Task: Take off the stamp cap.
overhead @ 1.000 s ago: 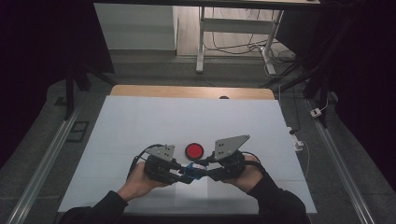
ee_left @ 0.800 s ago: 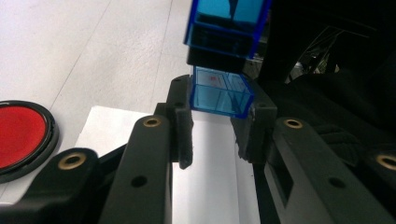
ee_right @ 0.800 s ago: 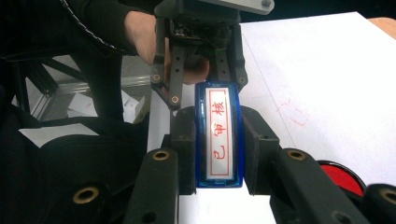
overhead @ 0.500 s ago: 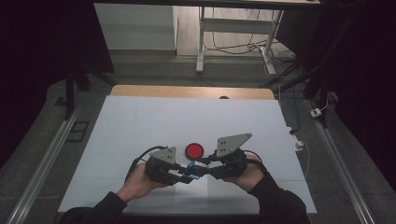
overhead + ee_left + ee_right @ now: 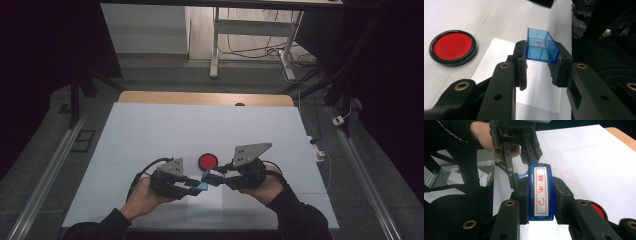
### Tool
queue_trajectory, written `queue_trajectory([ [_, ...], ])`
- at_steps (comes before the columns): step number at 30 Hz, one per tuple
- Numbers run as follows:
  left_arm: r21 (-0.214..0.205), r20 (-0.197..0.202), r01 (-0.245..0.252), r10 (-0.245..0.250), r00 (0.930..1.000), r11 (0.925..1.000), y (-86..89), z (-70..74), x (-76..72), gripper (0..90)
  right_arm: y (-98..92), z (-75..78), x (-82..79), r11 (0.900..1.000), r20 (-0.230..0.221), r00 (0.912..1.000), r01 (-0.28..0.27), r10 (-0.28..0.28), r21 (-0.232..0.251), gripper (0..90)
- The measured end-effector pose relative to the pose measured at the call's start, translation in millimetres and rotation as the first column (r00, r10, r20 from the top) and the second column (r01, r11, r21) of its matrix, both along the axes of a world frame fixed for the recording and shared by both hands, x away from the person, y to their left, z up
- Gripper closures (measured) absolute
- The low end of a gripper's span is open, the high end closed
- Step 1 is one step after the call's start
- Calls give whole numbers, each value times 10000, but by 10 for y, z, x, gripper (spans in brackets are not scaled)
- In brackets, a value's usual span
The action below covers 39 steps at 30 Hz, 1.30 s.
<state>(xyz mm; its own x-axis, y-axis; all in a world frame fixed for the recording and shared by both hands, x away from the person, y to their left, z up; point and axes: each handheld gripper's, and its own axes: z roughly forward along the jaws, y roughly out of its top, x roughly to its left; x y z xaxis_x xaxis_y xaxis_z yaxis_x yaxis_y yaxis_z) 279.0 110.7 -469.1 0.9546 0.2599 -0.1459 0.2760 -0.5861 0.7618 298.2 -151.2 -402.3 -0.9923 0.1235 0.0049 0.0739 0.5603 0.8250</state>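
Note:
My left gripper point(image 5: 196, 185) is shut on a clear blue plastic cap point(image 5: 541, 48), open side up, just above the table. My right gripper point(image 5: 218, 178) faces it from the right, shut on a blue stamp point(image 5: 542, 192) whose white label carries red characters. Stamp and cap sit close together between the two hands, the stamp point(image 5: 212, 176) slightly higher than the cap point(image 5: 204, 187). In the right gripper view the left gripper point(image 5: 519, 173) is just beyond the stamp's far end. A round red ink pad point(image 5: 208, 160) in a black rim lies on the table behind the grippers.
A white sheet of paper point(image 5: 205, 207) lies under the hands on the white table top point(image 5: 150, 135). The table's wooden far edge point(image 5: 205, 98) has a small dark spot. Metal rails run along both sides, and cables lie at the right.

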Motion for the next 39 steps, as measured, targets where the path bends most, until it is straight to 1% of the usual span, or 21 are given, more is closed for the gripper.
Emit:
queue_trajectory([
  [2,139,-17,-106,106,9999,9998,20,4,-21,686,-5,2,2,10000,46,10000,54,-54,-26,698],
  [5,199,103,-249,247,9996,9995,63,9,-64,686,-12,1,9,9998,24,9998,177,-177,-52,698],
  [8,32,76,-497,497,9987,9988,108,26,-113,686,-13,-3,15,9997,35,9997,245,-245,-76,697],
  [10,-1,23,-581,581,9983,9983,133,37,-135,686,-12,-4,16,9996,26,9996,289,-289,-68,698],
  [11,-28,-63,-651,650,9979,9979,145,41,-144,686,-12,-4,16,9995,15,9995,312,-312,-68,697],
  [13,-112,-357,-650,646,9973,9978,171,40,-149,687,-11,-5,16,9994,6,9994,345,-345,-87,697],
  [16,-217,-567,-804,791,9953,9965,212,33,-174,686,-11,-9,14,9992,-8,9993,382,-382,-134,697],
  [18,-128,-480,-901,894,9948,9958,240,37,-204,687,-11,-9,13,9991,-4,9992,392,-392,-158,697],
  [19,-50,-362,-930,927,9950,9957,257,42,-223,686,-12,-9,12,9990,-1,9992,408,-408,-166,697],
  [21,-61,-293,-1018,1016,9944,9948,287,44,-261,686,-12,-10,15,9989,-4,9990,437,-437,-163,697],
  [23,55,-193,-1134,1135,9933,9935,321,49,-295,687,-13,-10,16,9987,2,9989,476,-476,-179,697],
  [26,67,-51,-1375,1375,9905,9905,372,55,-346,686,-10,-13,15,9982,-22,9984,562,-563,-186,697],
  [29,-22,18,-1645,1645,9864,9864,430,64,-392,686,-10,-18,12,9979,-79,9980,622,-624,-182,697],
  [31,30,87,-1843,1843,9828,9829,470,69,-422,686,-9,-23,12,9976,-65,9978,659,-660,-204,697],
  [33,19,3,-2054,2054,9787,9787,516,74,-446,686,-8,-26,15,9974,-40,9977,681,-682,-216,697],
  [39,-152,181,-2724,2727,9619,9621,689,82,-546,685,-5,-32,16,9965,-23,9970,774,-775,-304,697],
])
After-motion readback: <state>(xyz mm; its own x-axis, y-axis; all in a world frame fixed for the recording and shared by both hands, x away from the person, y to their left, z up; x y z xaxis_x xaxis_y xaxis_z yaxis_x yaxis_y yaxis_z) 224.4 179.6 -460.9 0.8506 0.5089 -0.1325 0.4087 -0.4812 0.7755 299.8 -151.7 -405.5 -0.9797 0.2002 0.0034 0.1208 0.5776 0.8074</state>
